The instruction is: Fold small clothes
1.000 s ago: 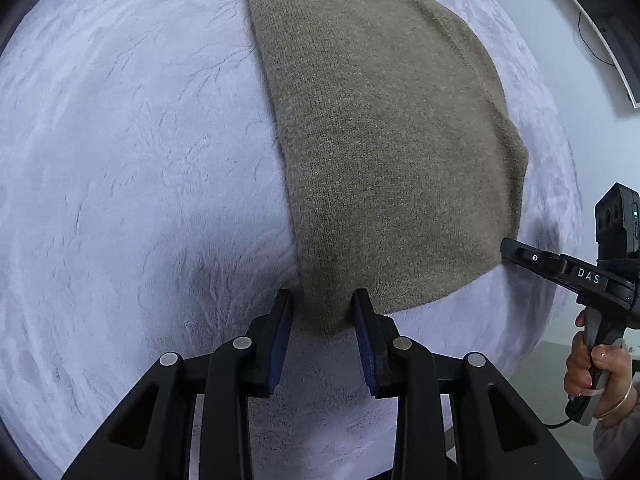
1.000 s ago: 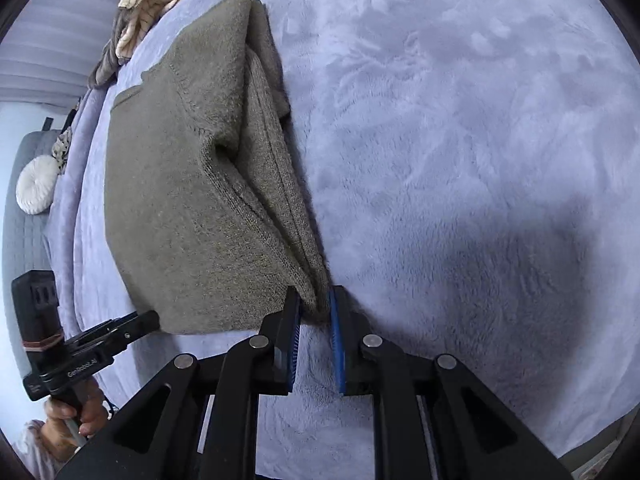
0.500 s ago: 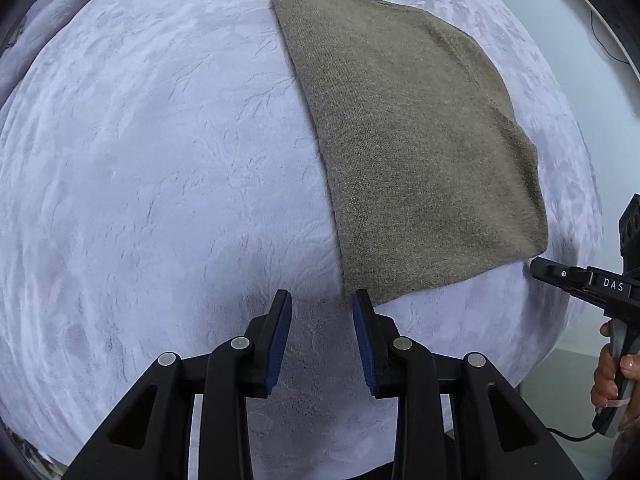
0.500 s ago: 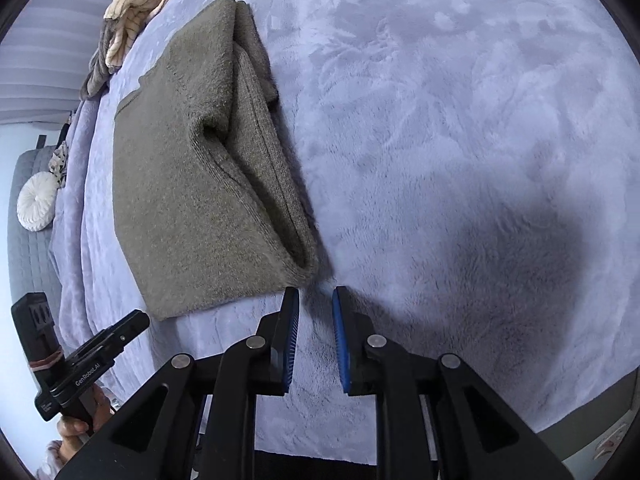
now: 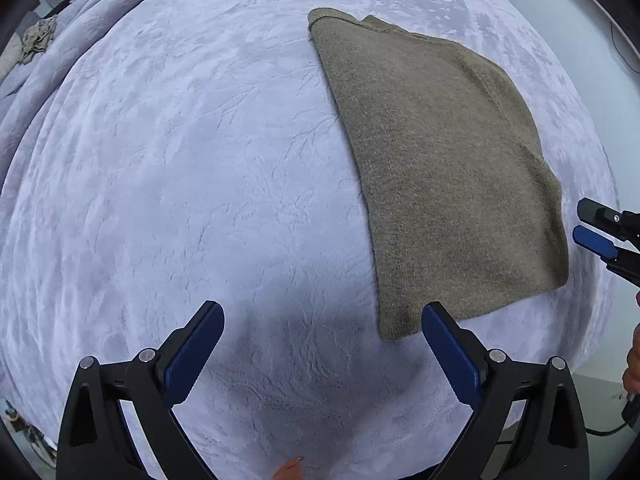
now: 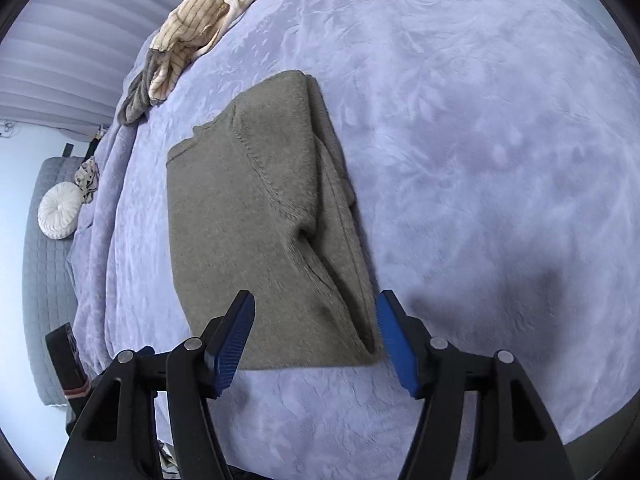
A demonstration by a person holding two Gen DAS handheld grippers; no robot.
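Observation:
An olive-brown knit sweater lies folded lengthwise on the lavender bedspread. It also shows in the right wrist view, with layered folded edges along its right side. My left gripper is open and empty above the blanket, just left of the sweater's near left corner. My right gripper is open and empty, its jaws wide above the sweater's near hem. The right gripper's fingertips show at the right edge of the left wrist view.
A cream striped garment and a grey one lie at the far edge of the bed. A round white cushion rests on a grey quilted surface to the left. The bed's near edge runs below both grippers.
Both grippers let go of the sweater's near hem, backed away and up, and opened wide. The sweater now lies flat on the bed.

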